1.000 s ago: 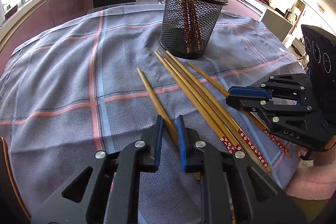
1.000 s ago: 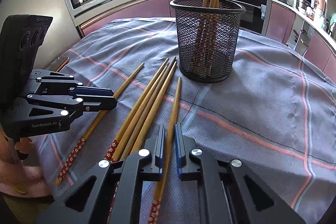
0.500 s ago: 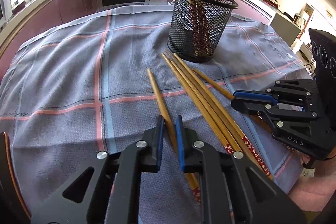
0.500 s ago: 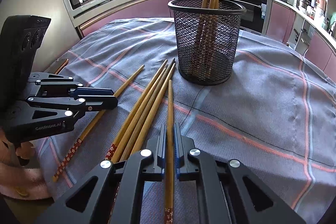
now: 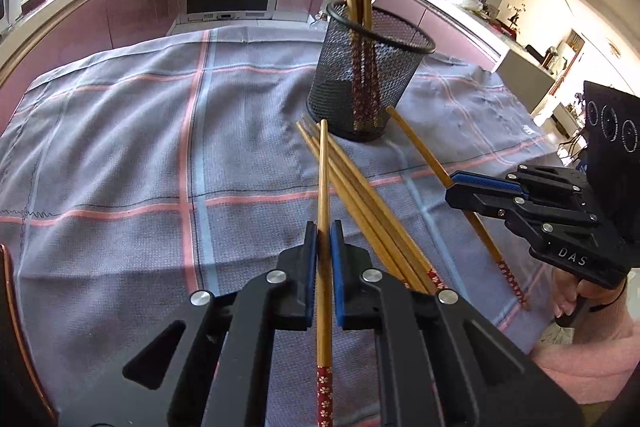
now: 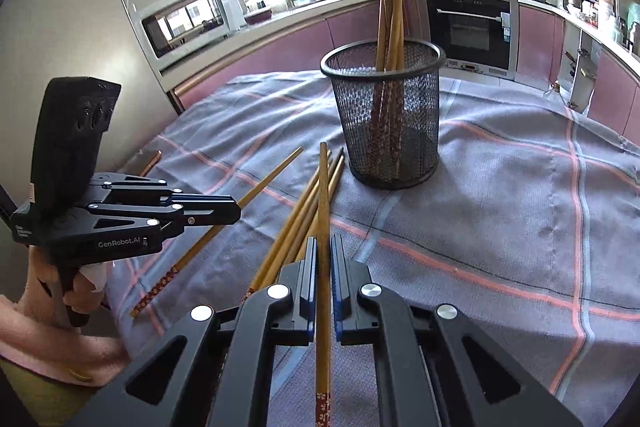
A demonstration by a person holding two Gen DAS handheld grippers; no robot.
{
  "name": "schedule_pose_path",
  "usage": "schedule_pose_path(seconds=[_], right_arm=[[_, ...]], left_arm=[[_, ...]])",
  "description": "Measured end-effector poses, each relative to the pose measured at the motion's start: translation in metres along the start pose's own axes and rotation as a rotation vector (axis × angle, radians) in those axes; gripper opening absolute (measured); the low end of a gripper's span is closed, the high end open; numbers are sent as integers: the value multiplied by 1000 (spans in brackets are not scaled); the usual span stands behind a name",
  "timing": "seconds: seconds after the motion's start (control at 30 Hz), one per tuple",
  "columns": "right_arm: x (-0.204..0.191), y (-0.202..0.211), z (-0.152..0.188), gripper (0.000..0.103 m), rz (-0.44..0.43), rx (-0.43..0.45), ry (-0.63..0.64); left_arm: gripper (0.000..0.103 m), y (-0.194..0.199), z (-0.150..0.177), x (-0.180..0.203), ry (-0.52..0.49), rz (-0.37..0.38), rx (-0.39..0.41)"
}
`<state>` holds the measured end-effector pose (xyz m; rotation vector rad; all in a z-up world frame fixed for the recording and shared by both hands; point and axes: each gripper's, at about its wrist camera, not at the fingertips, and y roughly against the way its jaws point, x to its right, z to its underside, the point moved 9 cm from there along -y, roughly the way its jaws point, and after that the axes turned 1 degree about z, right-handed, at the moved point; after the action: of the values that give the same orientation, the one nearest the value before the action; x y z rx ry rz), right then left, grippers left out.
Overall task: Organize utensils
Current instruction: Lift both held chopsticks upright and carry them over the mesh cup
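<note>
Between each set of tongs, left tongs (image 5: 324,241) and right tongs (image 6: 324,257), one chopstick (image 5: 323,195) was clamped above the surface (image 5: 120,147). Transfer was judged underway; tipping upright into the mesh holder (image 5: 368,67) was needed.

Black hand-held gripper (image 5: 323,247) frames, blue finger pads (image 5: 337,267), silver screws, pink sleeves (image 6: 44,339), "GenRobot.AI" and "DAS" lettering.
</note>
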<state>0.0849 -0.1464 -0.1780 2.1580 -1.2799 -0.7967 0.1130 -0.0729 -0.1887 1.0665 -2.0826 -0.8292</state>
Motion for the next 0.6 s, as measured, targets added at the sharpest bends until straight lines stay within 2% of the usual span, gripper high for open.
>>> schedule_pose_path(seconds=[0.37, 0.6], right_arm=[[0, 33, -24, 6, -56, 104, -32], [3, 47, -41, 6, -69, 171, -47]], left_arm=[[8, 40, -21, 11, 2, 103, 88], [8, 64, -33, 17, -3, 135, 139]])
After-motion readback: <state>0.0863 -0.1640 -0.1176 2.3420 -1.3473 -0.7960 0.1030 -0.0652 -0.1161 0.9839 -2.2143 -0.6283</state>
